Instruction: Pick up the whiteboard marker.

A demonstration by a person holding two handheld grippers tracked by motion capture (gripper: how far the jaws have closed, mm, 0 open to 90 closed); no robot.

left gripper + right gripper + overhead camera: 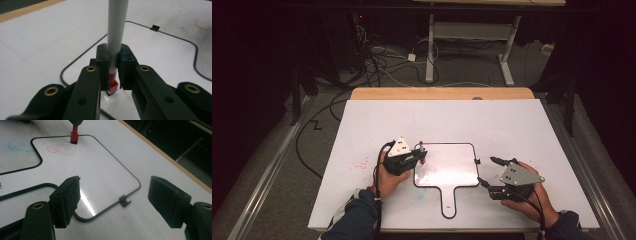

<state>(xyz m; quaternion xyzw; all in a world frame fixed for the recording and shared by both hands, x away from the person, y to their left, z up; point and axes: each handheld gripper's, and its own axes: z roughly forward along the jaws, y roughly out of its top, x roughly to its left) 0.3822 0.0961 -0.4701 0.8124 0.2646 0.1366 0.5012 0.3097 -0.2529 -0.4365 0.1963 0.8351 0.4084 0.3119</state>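
A small white board [447, 172] with a black rim and a handle lies flat on the table. My left gripper [419, 156] stands over its near left corner, shut on a marker [421, 148] with a grey barrel [116, 32] and a red tip. The tip [74, 135] rests on or just above the board [100, 170], next to red loops [61, 148] drawn there. In the left gripper view the jaws [113, 58] clamp the barrel upright. My right gripper [486, 170] is open at the board's right edge, its jaws [113, 197] wide apart with nothing between them.
A white sheet [377, 125] covers the table, with a wooden edge [442, 93] at the far side. Red specks [362, 164] and a blue smudge [18, 145] mark the sheet. A small black clip [124, 201] sits on the board's rim. Cables [377, 65] and a desk frame [472, 45] lie beyond.
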